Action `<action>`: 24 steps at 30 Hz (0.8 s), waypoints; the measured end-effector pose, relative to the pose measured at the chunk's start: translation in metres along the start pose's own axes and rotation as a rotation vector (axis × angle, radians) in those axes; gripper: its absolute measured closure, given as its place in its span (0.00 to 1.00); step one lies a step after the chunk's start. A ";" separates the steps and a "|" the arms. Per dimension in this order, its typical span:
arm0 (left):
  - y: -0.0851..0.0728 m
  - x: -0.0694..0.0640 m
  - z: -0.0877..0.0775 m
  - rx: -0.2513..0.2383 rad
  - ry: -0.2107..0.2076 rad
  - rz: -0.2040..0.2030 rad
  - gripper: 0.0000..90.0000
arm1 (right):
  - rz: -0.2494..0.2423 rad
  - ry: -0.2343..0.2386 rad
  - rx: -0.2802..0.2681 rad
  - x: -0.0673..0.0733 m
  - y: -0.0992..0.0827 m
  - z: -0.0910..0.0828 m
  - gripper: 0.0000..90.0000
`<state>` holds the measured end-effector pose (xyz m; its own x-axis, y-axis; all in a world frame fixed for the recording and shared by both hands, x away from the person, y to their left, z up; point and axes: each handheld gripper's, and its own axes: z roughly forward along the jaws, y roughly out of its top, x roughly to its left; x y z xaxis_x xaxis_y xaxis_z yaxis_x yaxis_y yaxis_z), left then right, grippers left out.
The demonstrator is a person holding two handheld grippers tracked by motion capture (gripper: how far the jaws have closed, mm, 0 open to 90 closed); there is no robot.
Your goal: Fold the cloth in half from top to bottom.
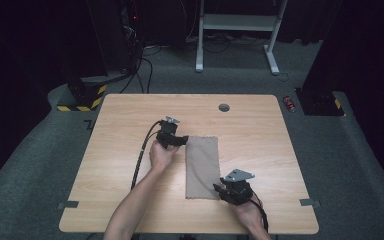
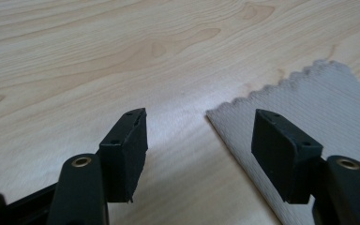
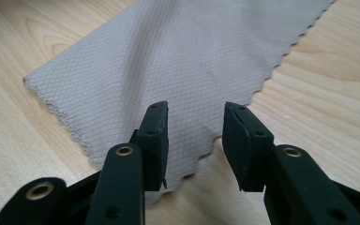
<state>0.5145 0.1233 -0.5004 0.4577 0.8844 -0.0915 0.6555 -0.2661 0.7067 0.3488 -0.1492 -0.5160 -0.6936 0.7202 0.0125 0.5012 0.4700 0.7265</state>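
Observation:
A grey cloth with zigzag-cut edges lies flat as a long rectangle on the middle of the wooden table. My left gripper is at its far left corner. In the left gripper view the gripper is open; one jaw is over bare wood, the other over the cloth's edge. My right gripper is at the cloth's near right corner. In the right gripper view that gripper is open, with the cloth's corner lying below the gap, unpinched.
A round cable hole sits near the table's far edge. Tape marks lie at the near corners. On the floor beyond are a white desk frame, a yellow-black striped base and a small red object.

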 end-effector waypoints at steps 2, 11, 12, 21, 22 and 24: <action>-0.007 -0.002 -0.009 0.004 0.004 0.004 0.40 | -0.003 0.006 -0.011 -0.004 0.000 -0.001 0.68; -0.034 -0.016 -0.025 0.038 -0.019 0.017 0.40 | 0.039 -0.007 -0.028 -0.021 -0.005 0.004 0.70; -0.037 -0.017 -0.027 0.036 -0.020 0.023 0.40 | 0.041 -0.008 -0.030 -0.022 -0.004 0.005 0.70; -0.048 -0.029 -0.032 0.005 -0.063 0.025 0.40 | 0.072 -0.024 -0.059 -0.033 0.013 0.016 0.84; -0.049 -0.031 -0.032 0.003 -0.067 0.029 0.40 | 0.073 -0.017 -0.048 -0.035 0.017 0.019 0.85; -0.051 -0.035 -0.030 0.009 -0.055 0.056 0.40 | 0.077 -0.013 -0.046 -0.037 0.022 0.025 0.87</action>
<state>0.4472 0.1171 -0.5120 0.5260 0.8457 -0.0907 0.6330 -0.3180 0.7058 0.3984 -0.1522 -0.5180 -0.6473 0.7598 0.0610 0.5282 0.3895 0.7545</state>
